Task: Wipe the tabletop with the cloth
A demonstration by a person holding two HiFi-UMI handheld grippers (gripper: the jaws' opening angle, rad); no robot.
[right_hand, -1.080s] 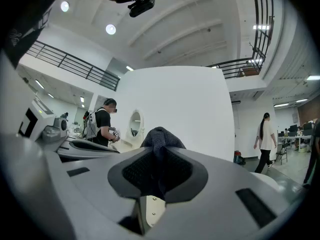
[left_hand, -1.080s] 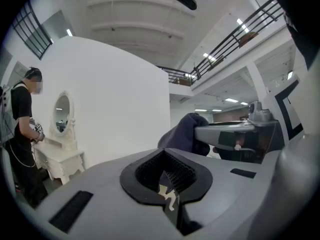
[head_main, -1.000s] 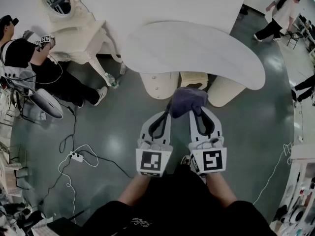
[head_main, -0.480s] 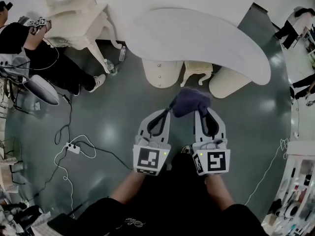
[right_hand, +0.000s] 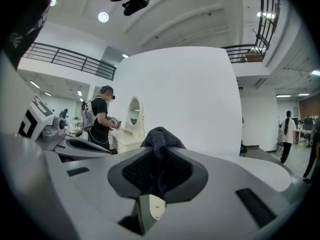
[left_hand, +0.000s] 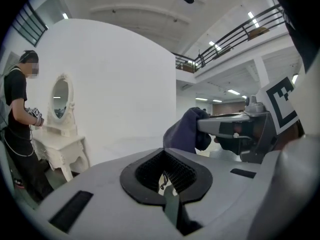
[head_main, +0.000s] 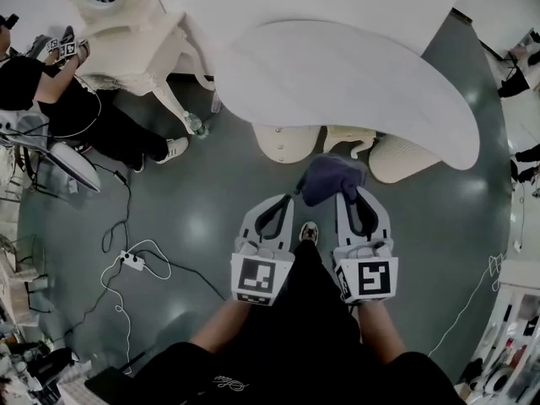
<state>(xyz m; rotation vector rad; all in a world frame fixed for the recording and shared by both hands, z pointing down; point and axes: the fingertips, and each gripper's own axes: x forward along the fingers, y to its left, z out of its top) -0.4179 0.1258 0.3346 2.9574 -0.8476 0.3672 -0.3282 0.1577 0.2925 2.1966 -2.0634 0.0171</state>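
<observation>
Two grippers have advanced side by side over the last second. Tabletop (head_main: 337, 74) is larger in head view, its near edge at 12 o'clock just past cloth (head_main: 332, 178).
- Right gripper (head_main: 344, 199): clamped on cloth, which is bunched at the jaw tips.
- Left gripper (head_main: 284, 201): at 9 o'clock of right, jaws closed on nothing.
- Cloth appears short of tabletop — approach phase, wiping not begun.

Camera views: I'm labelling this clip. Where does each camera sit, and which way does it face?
Head view: on the head, steeply down; table, left gripper, right gripper, forearms.
Left gripper view: along its shut, empty jaws; right gripper beside.
Right gripper view: along jaws shut on the cloth.
Shared: the cloth, in all three.
</observation>
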